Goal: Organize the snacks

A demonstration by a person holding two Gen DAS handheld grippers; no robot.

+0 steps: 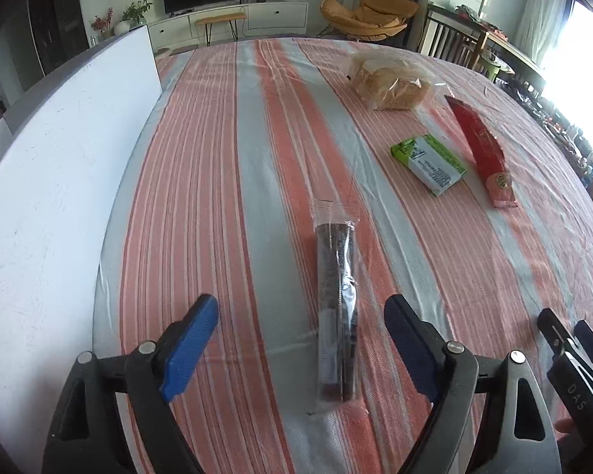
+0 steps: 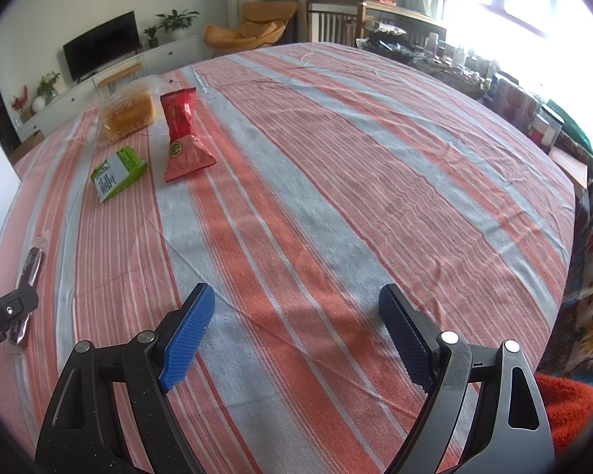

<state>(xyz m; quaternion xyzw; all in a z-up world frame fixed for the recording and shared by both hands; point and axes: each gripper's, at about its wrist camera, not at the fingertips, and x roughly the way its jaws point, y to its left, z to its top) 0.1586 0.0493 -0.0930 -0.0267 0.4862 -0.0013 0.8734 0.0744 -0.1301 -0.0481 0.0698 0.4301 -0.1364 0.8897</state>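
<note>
Left gripper (image 1: 300, 339) is sitting wide apart, gripping nothing, jaws straddling the dark stick snack (image 1: 337, 312) in its clear wrapper, which is lying lengthwise on the striped tablecloth (image 1: 217, 158) between the blue pads. Right gripper (image 2: 296, 331) is also spread, empty, hovering over bare cloth, well apart from any snack. The rest are lying grouped farther away: bread bag (image 1: 391, 79), green packet (image 1: 429, 162) and red packet (image 1: 482, 146) just beside it. White board (image 1: 59, 158) is lying along the left edge of the table. Judging risks: the stick snack is running along the finger direction, so closing is probably pinching only loose film, and the wrapper is looking slick, so it may be slipping out or swinging on lift. Coming down too low is likely snagging the cloth and dragging wrinkles into the other snacks. The right gripper's tip is showing close at the left camera's edge, so the two tools may be bumping if both are moving in. Where the snacks are meant to go is not clear, so misplacing is possible.
</note>
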